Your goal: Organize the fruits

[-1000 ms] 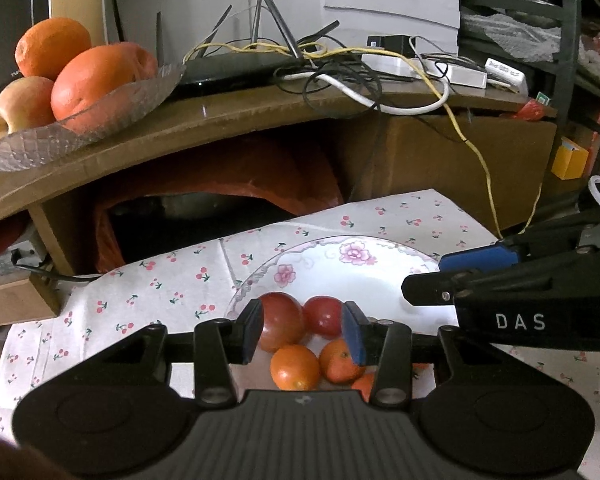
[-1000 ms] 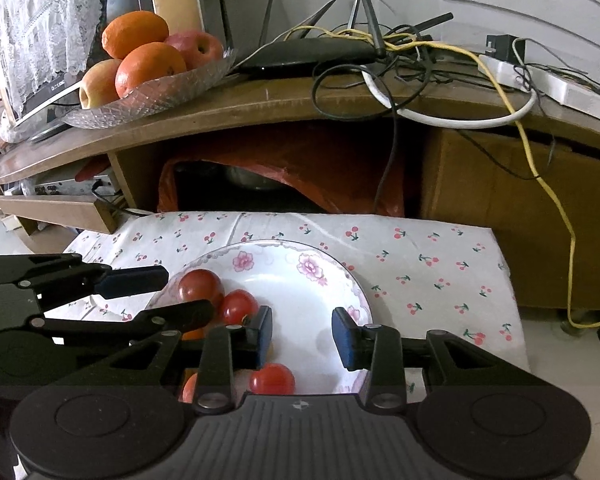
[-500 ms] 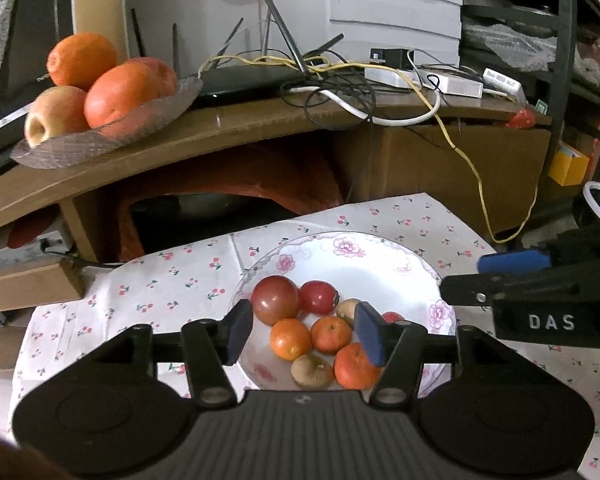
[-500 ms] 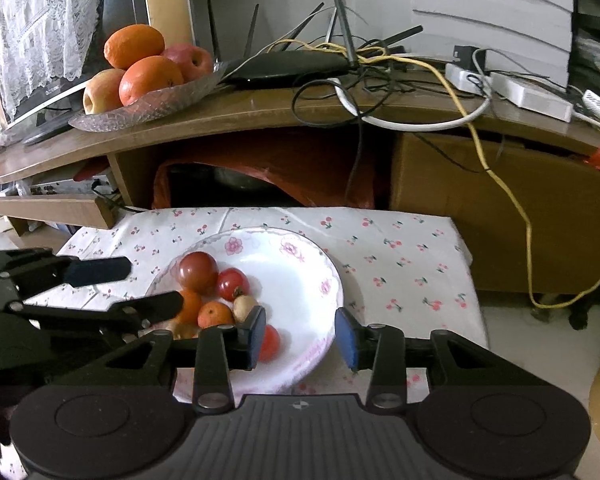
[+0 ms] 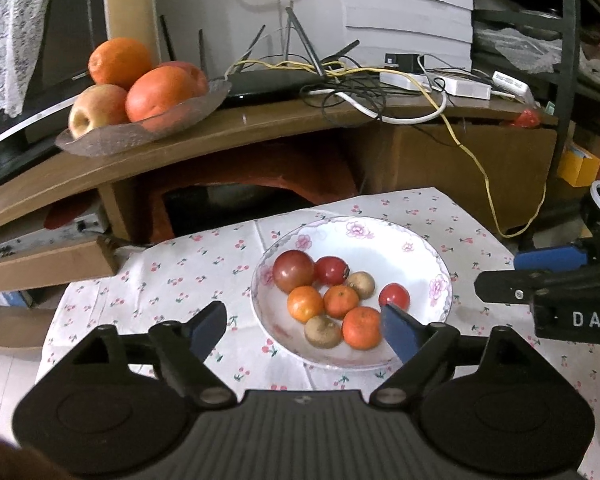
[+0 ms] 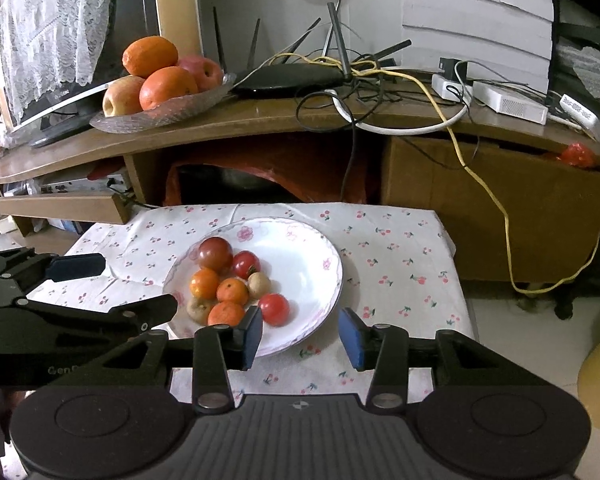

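Left wrist view: the left gripper [image 5: 302, 330] hangs wide open and empty above the near rim of the white floral plate [image 5: 416, 240], which sits on a cherry-print cloth [image 5: 172, 280] over the surface. The plate holds 8 small fruits: 3 red tomatoes, 3 oranges and 2 brownish ones.

Right wrist view: the right gripper [image 6: 300, 338] is also open and empty, just over the plate's [image 6: 320, 264] near right edge. A glass dish [image 6: 160, 114] of oranges and apples rests on the wooden shelf [image 6: 260, 120] behind.
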Tool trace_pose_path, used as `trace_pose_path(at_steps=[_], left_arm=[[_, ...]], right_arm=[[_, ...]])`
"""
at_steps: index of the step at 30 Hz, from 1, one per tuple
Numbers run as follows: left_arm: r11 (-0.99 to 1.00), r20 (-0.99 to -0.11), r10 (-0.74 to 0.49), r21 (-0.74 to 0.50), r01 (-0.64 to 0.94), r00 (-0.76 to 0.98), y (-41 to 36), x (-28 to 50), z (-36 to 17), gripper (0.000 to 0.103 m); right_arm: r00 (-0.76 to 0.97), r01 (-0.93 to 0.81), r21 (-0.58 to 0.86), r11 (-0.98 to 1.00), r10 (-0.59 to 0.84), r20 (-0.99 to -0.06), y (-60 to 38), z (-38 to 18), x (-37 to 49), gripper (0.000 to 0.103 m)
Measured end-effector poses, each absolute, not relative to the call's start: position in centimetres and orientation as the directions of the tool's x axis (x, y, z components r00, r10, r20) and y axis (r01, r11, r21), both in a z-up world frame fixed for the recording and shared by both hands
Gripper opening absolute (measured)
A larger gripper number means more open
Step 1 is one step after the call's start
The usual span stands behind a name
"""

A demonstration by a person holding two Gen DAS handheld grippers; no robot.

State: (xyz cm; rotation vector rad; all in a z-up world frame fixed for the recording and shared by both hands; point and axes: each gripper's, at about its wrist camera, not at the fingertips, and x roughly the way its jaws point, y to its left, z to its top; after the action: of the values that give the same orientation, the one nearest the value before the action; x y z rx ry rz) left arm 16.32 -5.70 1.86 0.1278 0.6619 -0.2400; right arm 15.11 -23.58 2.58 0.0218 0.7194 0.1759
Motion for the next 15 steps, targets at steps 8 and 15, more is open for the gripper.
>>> trace_pose_path(at_steps=[8,15], left_arm=[[0.974,-0.603,-0.133,0.069,0.217,0.787,-5.1,14.4,2.0,0.103],[0.983,-0.607,-0.097,0.067,0.173,0.789,-4.4,13.0,2.0,0.103]], right_arm=[[0.743,-0.146,0.068,0.987,0.154,-0.651,-23.0,2.8,13.3,0.044],[0.745,-0.141,0.080,0.987,0.159,-0.648,-22.8,3.0,11.8,0.048]])
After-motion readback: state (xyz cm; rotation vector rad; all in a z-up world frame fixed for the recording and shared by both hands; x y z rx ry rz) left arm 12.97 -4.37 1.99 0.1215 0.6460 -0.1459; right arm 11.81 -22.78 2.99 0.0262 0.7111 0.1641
